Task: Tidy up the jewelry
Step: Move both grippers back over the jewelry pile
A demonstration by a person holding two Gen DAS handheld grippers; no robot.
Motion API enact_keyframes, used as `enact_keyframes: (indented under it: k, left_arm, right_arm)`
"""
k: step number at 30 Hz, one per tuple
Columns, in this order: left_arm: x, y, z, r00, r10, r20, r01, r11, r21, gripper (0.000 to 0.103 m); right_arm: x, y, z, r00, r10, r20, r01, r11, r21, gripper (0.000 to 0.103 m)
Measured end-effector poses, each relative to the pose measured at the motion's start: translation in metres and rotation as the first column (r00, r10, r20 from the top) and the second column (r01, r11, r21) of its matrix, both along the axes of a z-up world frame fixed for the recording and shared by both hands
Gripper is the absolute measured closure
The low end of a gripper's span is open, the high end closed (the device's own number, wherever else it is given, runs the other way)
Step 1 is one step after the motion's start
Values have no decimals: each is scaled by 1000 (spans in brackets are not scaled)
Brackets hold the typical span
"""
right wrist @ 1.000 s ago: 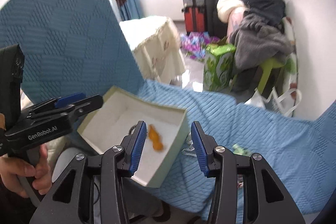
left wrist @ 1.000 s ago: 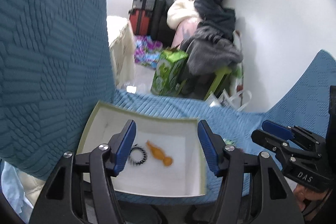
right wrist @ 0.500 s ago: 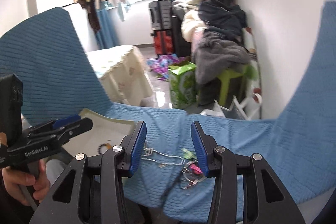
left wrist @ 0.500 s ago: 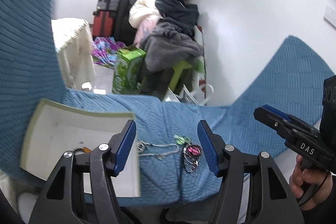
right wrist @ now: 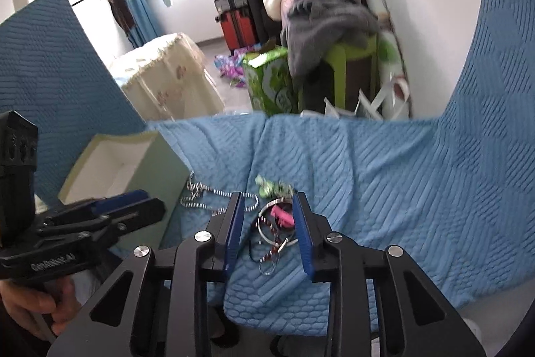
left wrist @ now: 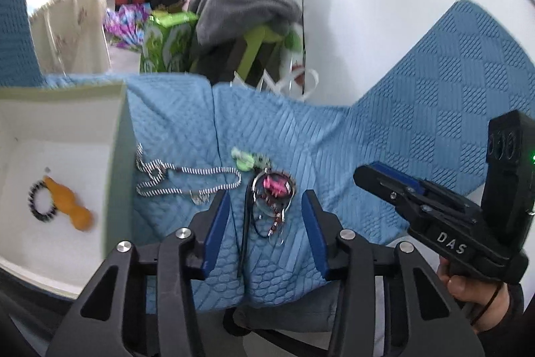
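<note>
A tangle of jewelry lies on the blue quilted cloth (left wrist: 334, 136): a silver bangle with a pink piece (left wrist: 275, 186) (right wrist: 279, 216), a green trinket (left wrist: 245, 159) (right wrist: 269, 186) and a striped chain (left wrist: 187, 178) (right wrist: 214, 198). The white box (left wrist: 122, 136) (right wrist: 160, 169) at the left holds an orange piece (left wrist: 70, 208) and a black bead bracelet (left wrist: 40, 201). My left gripper (left wrist: 264, 233) (right wrist: 150, 206) hovers just short of the bangle, its jaws closing, nothing pressed between the pads. My right gripper (right wrist: 267, 233) (left wrist: 371, 173) frames the bangle too, its jaws closing, not gripping.
Past the cloth's far edge are a green carton (left wrist: 167, 42), a green stool under piled clothes (right wrist: 351, 56), suitcases (right wrist: 234, 9) and a cream-covered table (left wrist: 67, 22). A hand (left wrist: 474, 293) holds the right gripper's handle.
Both grippers swung from over the white box to the right and down toward the jewelry pile. Both pairs of jaws have narrowed. The box has slid to the left of both views.
</note>
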State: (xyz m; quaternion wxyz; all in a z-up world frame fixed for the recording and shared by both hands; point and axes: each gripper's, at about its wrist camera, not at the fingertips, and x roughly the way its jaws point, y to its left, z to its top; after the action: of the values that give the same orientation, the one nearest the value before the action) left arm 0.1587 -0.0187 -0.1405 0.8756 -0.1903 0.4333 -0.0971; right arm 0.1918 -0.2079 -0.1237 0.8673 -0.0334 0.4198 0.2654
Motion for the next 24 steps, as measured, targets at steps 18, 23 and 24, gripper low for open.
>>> enact_keyframes:
  k: [18,23,24]
  left_arm:
    - [24,-29,-82,979,-95,-182,108,992,63,87]
    - [29,-28,-90,975,-105,-198,122,989,79,87]
    - [30,-29,-91,974,-110,-197,127,989,75,87]
  right_arm:
    - [55,18,-97,984,76,-160,-88,994,-70,81]
    - [58,21,-104,984,73,-162,-88,992,-91,81]
    - [59,22,-106,983,73,-166,-91,991,-102,81]
